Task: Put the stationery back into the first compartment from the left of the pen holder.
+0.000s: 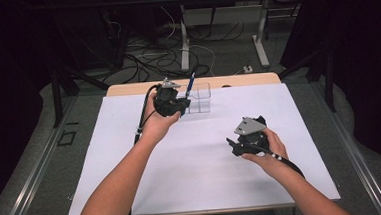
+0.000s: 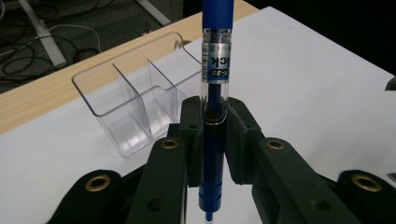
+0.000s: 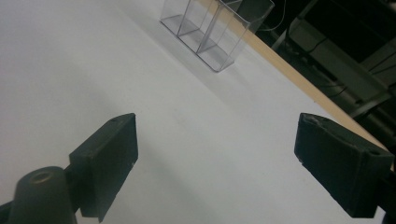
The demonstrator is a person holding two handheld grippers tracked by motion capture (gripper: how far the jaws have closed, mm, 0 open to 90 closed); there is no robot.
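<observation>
Bright glare-free white table [image 1: 201, 152], dark surroundings, soft blurry close-ups

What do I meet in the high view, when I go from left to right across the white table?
Left gripper clamped on the blue pen → clear plastic organizer → right gripper, jaws open, nothing between them.

We see a white table top [image 1: 201, 157] with a strip of bare wood [image 1: 237, 80] along its far edge. Beyond it, on the grey floor, lie tangled cables [image 1: 150, 57] around white table legs [image 1: 184, 42], and a power strip [image 1: 248, 69].
</observation>
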